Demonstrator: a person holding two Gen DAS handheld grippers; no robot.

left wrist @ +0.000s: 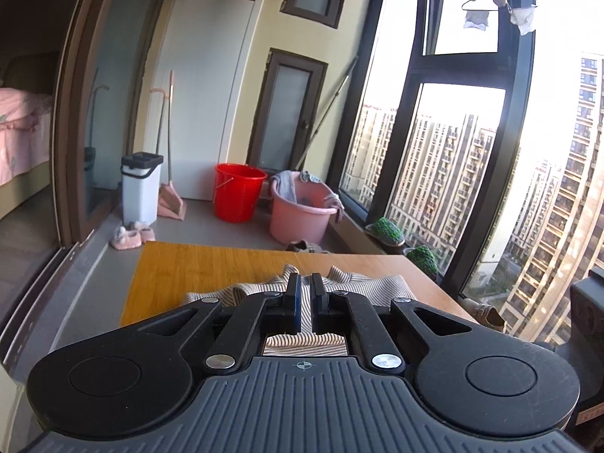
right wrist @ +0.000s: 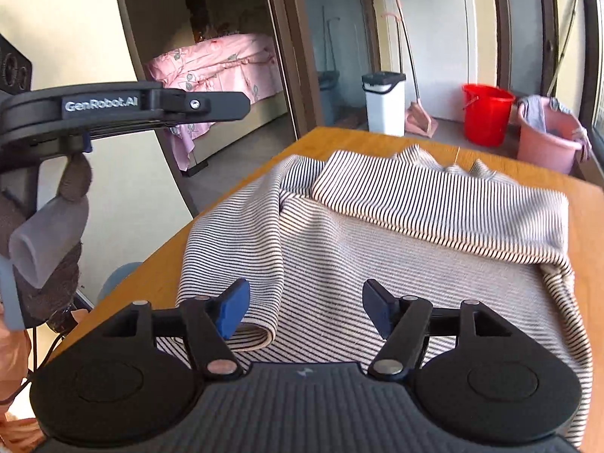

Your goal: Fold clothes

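**Left jaws closed, right jaws spread over the striped shirt**

In my left wrist view the left gripper [left wrist: 305,287] sits at centre frame with its jaws pressed together. The striped shirt [left wrist: 271,290] shows just beyond and beneath the fingers, and a strip of it appears in the gap behind them, but I cannot tell from this angle whether any cloth is pinched between the pads. In my right wrist view that same gripper enters from the upper left edge, seen side-on and raised off to the left of the table, not over the cloth.

The right gripper [right wrist: 305,307] is low in the centre of its frame, jaws spread wide, nothing clamped. The shirt [right wrist: 377,234] lies directly under and ahead of it, filling the middle of the frame. A rolled fold of cloth lies just beside the left blue pad [right wrist: 236,311]. A folded-over panel crosses the upper right part of the shirt.

The shirt rests on a wooden table [right wrist: 589,219]. Beyond it, at upper right, stand a red bucket [right wrist: 487,113], a pink tub [right wrist: 547,143] and a white bin [right wrist: 383,104]. A bed [right wrist: 219,60] with a pink cover shows through the doorway at upper left.
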